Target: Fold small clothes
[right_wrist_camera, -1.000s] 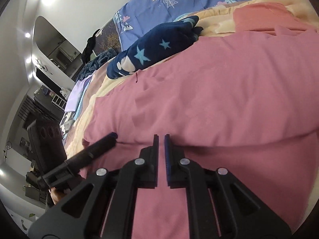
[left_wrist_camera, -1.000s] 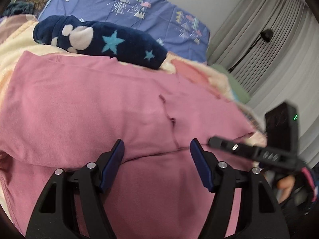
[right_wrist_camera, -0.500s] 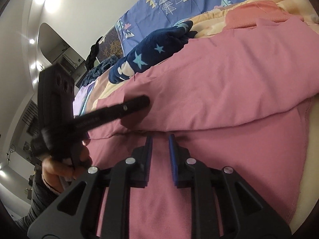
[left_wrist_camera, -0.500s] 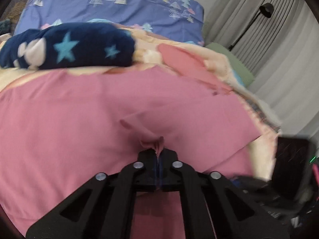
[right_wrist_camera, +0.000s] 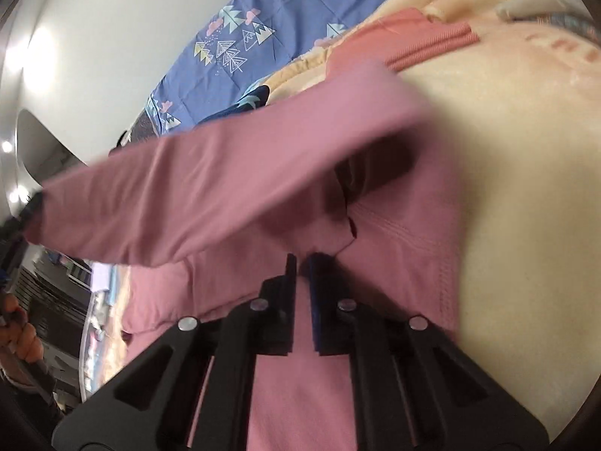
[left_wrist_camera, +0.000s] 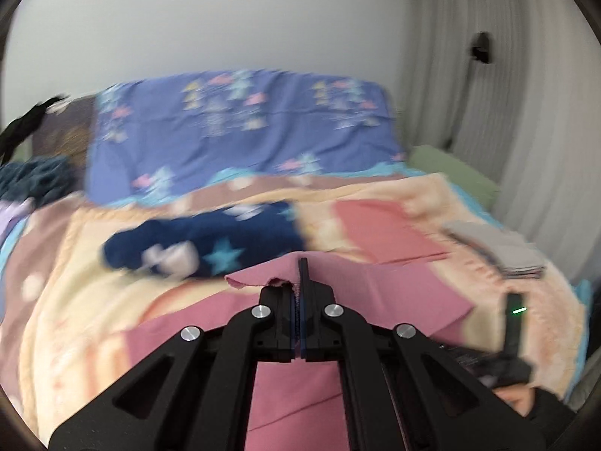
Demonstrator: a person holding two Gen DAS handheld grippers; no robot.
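A pink garment (left_wrist_camera: 394,293) lies on a cream fleece blanket (left_wrist_camera: 75,319) on the bed. My left gripper (left_wrist_camera: 300,274) is shut on an edge of it and holds that edge raised above the bed. In the right wrist view the raised flap of the pink garment (right_wrist_camera: 225,188) stretches up to the left. Beneath the flap, my right gripper (right_wrist_camera: 302,263) is low on the garment, its jaws closing with a puckered fold of pink cloth caught between the tips. A hand (right_wrist_camera: 18,338) shows at the left edge.
A navy star-print garment (left_wrist_camera: 225,248) lies beyond the pink one. A folded salmon cloth (left_wrist_camera: 383,233) and a grey folded stack (left_wrist_camera: 499,251) lie to the right. A blue patterned quilt (left_wrist_camera: 244,131) covers the head of the bed, with curtains (left_wrist_camera: 507,94) on the right.
My left gripper closed on the pink garment's edge and rose, lifting a flap off the bed. My right gripper shifted along the garment, opened slightly, then narrowed again on a fold.
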